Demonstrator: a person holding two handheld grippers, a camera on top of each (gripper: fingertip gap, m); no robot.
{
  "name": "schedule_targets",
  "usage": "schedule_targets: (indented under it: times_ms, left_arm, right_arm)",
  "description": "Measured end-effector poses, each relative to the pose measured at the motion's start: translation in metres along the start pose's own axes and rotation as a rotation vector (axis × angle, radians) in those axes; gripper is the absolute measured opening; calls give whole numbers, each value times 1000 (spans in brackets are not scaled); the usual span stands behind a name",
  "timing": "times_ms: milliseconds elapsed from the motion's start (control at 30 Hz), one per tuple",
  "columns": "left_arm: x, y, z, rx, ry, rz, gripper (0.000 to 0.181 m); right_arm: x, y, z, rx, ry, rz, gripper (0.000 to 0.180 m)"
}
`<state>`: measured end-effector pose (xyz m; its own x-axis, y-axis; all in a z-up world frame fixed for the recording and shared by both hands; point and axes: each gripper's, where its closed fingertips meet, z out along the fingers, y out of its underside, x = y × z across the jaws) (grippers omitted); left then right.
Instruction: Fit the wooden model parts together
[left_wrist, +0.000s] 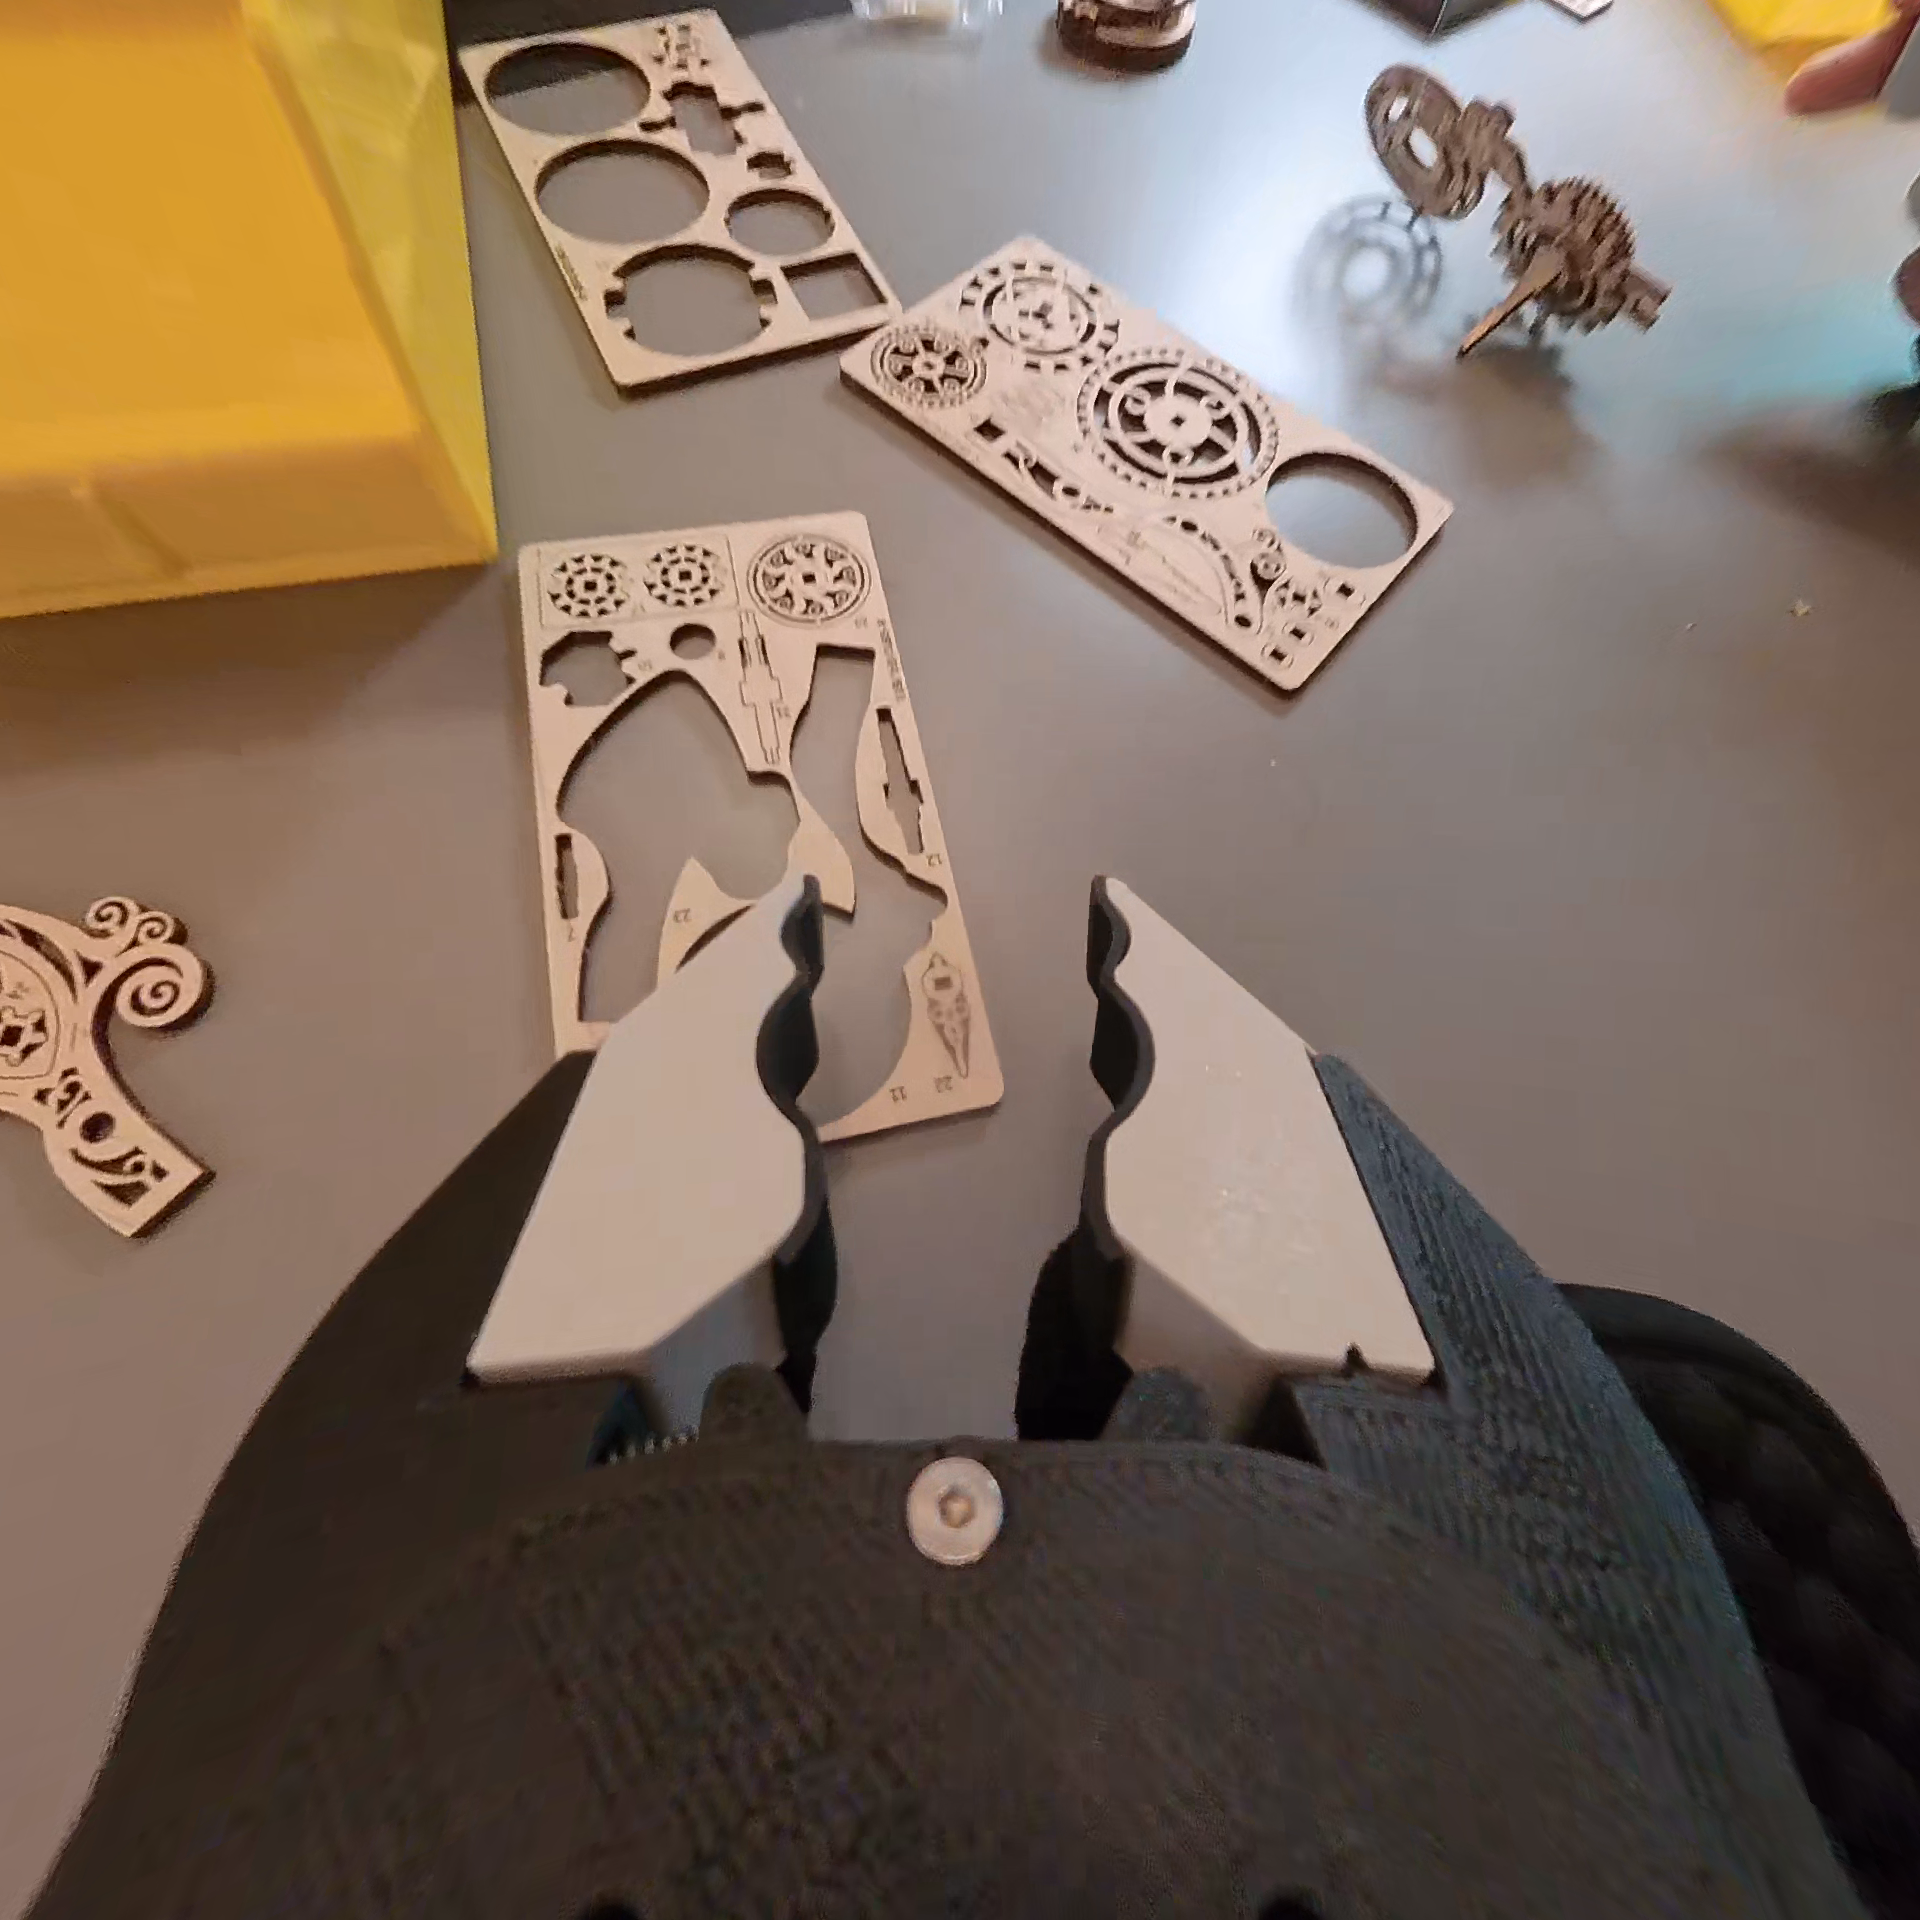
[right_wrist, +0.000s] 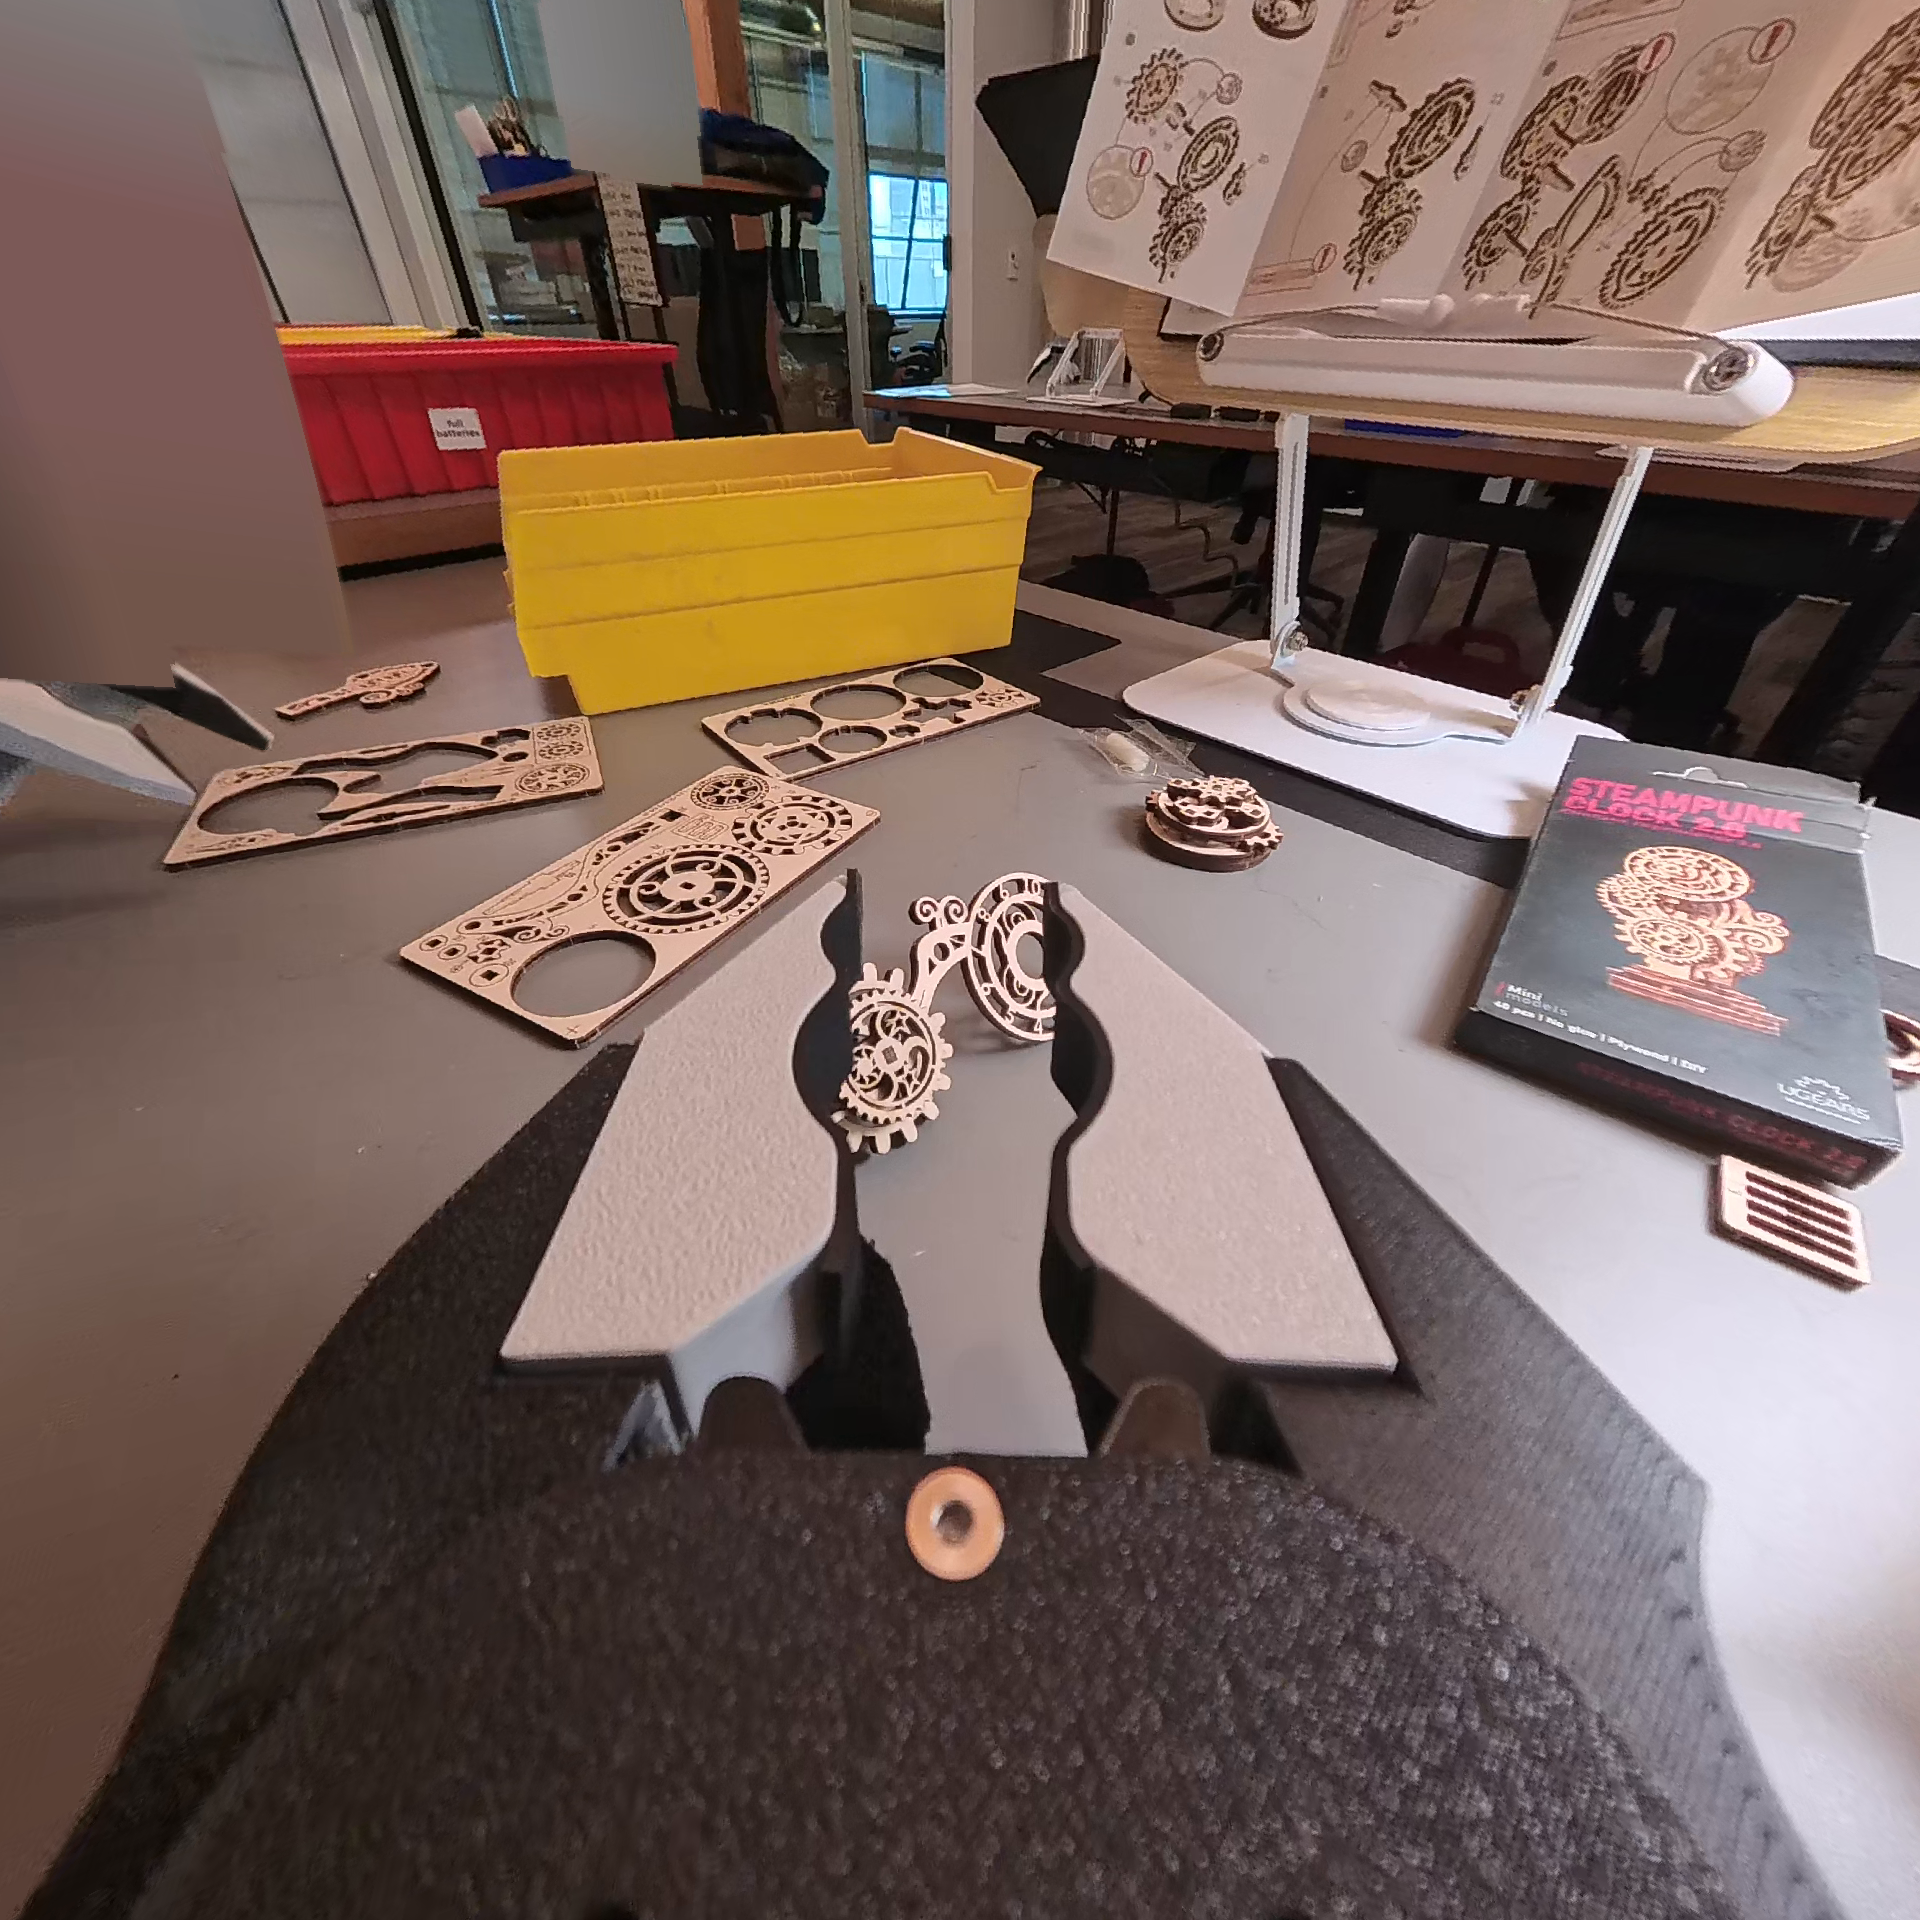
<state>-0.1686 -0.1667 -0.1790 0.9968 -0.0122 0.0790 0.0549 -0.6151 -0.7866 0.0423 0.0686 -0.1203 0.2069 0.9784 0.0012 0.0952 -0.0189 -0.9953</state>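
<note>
Left gripper (left_wrist: 956, 914): jaws are held apart, nothing is gripped. It is seen low centre of the left wrist view, over the lower end of the nearest wooden parts sheet (left_wrist: 727, 769); the left fingertip overlaps that sheet in the frame, contact cannot be told.

Right gripper (right_wrist: 954, 914): jaws are spread, and the partly built gear assembly (right_wrist: 935, 997) is seen between them at frame centre. Whether the fingers touch it cannot be told; a gap shows on both sides lower down. The assembly is made up of a small cog stack at lower left and a larger ring dial at upper right, joined by a scrolled arm. In the left wrist view the same assembly (left_wrist: 1507, 208) is seen blurred at upper right, standing on the grey table (left_wrist: 1455, 935).

Other items:
- Sheet with large round cut-outs (left_wrist: 665, 197) is laid at upper centre of the left view, beside the yellow bin (left_wrist: 208, 312) at upper left.
- Gear-pattern sheet (left_wrist: 1143, 447) is laid right of centre, apart from the other two.
- Loose scrolled wooden piece (left_wrist: 83, 1060) is seen at the left edge.
- In the right view, a round wooden sub-assembly (right_wrist: 1210, 821) is placed right of centre, the black kit box (right_wrist: 1704, 945) at the right edge, a small slatted wooden piece (right_wrist: 1792, 1216) just below it.
- Instruction pages (right_wrist: 1507, 135) are held on a white stand (right_wrist: 1351, 686) at upper right.
</note>
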Motion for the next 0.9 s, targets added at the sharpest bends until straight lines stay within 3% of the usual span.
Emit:
schedule_targets:
  times_ms: [167, 300, 467, 600, 900]
  left_arm:
    - [-19, 13, -5, -59, -112, 35, 59]
    - [-41, 25, -9, -114, -179, -13, 85]
    - [-39, 41, -1, -174, -106, -82, 105]
    - [-41, 41, -1, -188, -132, -60, 91]
    - [-34, 41, 0, -190, -168, -70, 92]
  right_arm:
    - [0, 0, 0, -2, 0, -3, 32]
    - [0, 1, 1, -4, 0, -2, 32]
    - [1, 1, 1, -5, 7, -2, 32]
    - [1, 1, 1, -8, 12, 0, 32]
    - [1, 1, 1, -11, 12, 1, 32]
